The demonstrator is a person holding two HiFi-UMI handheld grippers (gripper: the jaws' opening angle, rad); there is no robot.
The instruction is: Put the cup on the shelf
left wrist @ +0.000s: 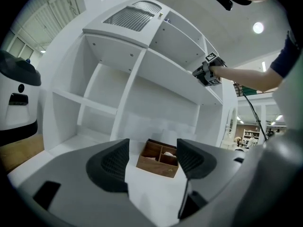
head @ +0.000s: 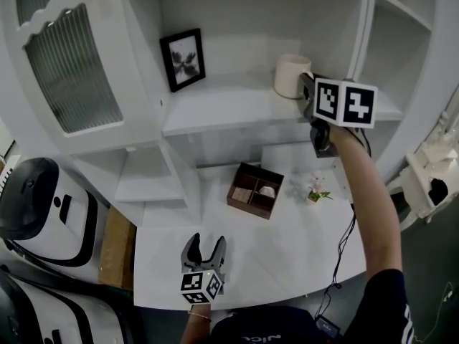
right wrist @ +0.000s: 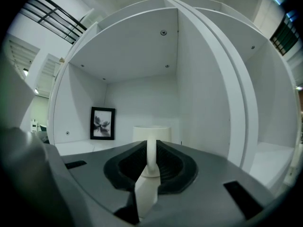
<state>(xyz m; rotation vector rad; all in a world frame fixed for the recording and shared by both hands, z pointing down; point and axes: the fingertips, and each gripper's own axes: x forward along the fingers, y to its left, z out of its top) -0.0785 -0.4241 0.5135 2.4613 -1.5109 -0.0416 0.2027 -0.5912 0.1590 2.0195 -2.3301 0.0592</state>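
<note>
The left gripper (head: 206, 246) hangs low over the white table (head: 287, 256) with its jaws spread and nothing between them. In the left gripper view (left wrist: 152, 157), the gap between the pads frames a brown wooden box (left wrist: 160, 158) with compartments that sits on the table ahead of the tips, well apart from them. Up and ahead of that gripper, on the white shelf (head: 229, 113), a black picture frame (head: 183, 59) leans against the back wall. From the right gripper it lies ahead and to the left, at the far side of the same compartment (right wrist: 102, 123). Further right the cup (head: 290, 75) is upright inside that compartment, close to its right-hand wall, with its handle turned toward the right gripper (head: 308, 88). The jaws of that gripper (right wrist: 151, 162) are pressed onto the handle – the pale loop stands pinched between the dark pads, with the cup body (right wrist: 151, 132) just past the tips. The gripper hides the base, so whether it rests on the board cannot be told. Below the right gripper, a small potted plant (head: 316, 190) stands on the table beside the box.
</note>
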